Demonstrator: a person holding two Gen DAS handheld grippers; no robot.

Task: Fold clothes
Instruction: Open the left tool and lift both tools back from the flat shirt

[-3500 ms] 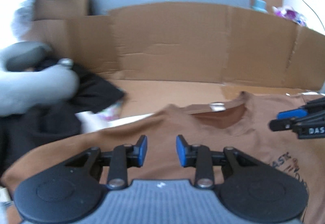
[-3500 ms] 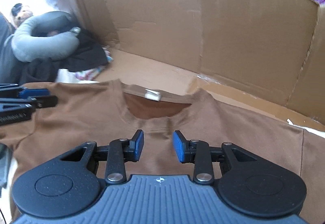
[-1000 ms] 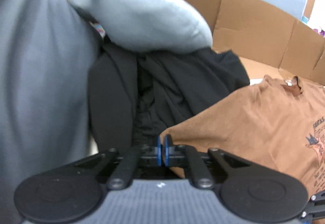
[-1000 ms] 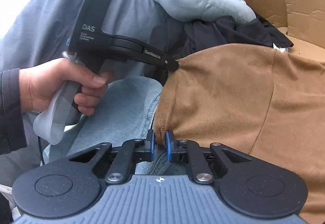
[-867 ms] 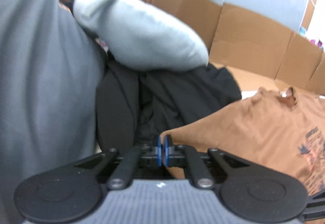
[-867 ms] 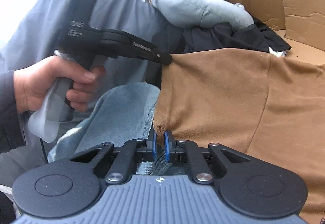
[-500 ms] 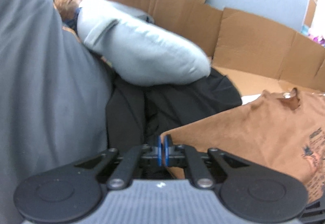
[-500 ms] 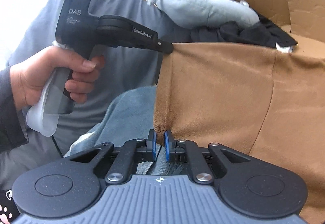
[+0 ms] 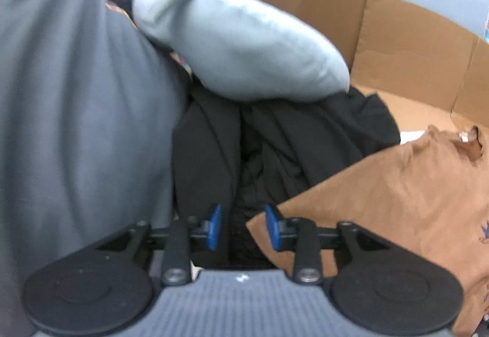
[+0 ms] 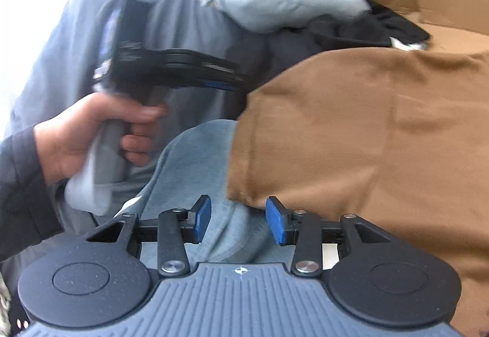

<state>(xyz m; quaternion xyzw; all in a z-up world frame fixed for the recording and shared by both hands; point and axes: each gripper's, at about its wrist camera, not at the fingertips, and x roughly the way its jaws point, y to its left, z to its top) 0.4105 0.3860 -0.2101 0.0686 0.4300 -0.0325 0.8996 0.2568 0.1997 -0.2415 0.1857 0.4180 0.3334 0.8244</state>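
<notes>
In the left wrist view, a grey garment (image 9: 70, 110) is seen at far left, with a pale pillow (image 9: 244, 43) above a heap of black cloth (image 9: 275, 147) at centre. The left gripper (image 9: 243, 226) is seen with its fingers spread wide and nothing between them; the corner of the brown shirt (image 9: 397, 190) lies against the inner face of the right-hand finger. Cardboard (image 9: 406, 43) stands behind.

In the right wrist view, a hand (image 10: 91, 135) is seen at left around the left gripper's handle. The right gripper (image 10: 238, 220) is likewise held wide, empty, over blue-grey fabric (image 10: 195, 165). The shirt's lower corner hangs just above the right-hand finger, the rest spread rightward toward the cardboard.
</notes>
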